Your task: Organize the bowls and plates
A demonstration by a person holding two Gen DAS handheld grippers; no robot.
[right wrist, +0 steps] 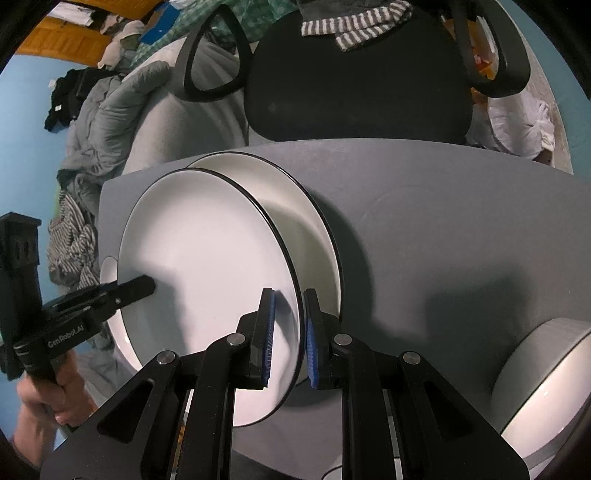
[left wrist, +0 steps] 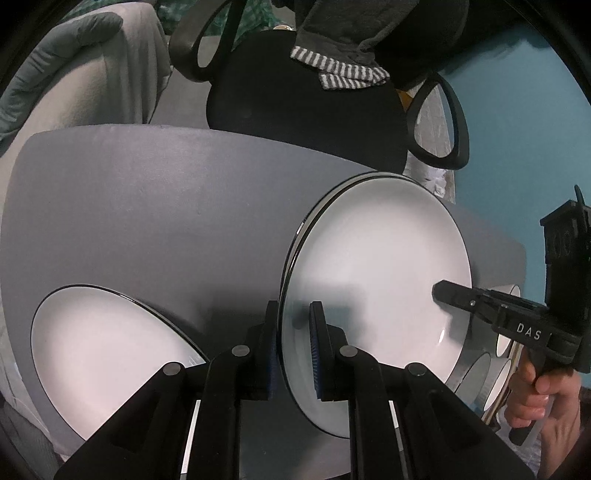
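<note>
Our left gripper [left wrist: 293, 332] has its fingers narrowed hard on the near left rim of a white plate [left wrist: 376, 266] with a thin black edge, one blue pad on either face of the rim. Our right gripper [right wrist: 288, 328] is clamped the same way on the opposite rim of that plate, so we hold it between both hands, tilted and lifted above the grey table [left wrist: 147, 206]. Directly under it sits a second plate [right wrist: 295, 206] of the same kind, its far rim showing beyond the one we carry. A third plate [left wrist: 103, 350] lies flat on the table to the left. Near the right edge of the table stands a grey bowl [right wrist: 546, 373] with a white inside. Behind the table is a black chair [right wrist: 351, 85] with a striped cloth [right wrist: 354, 26] draped on it.
</note>
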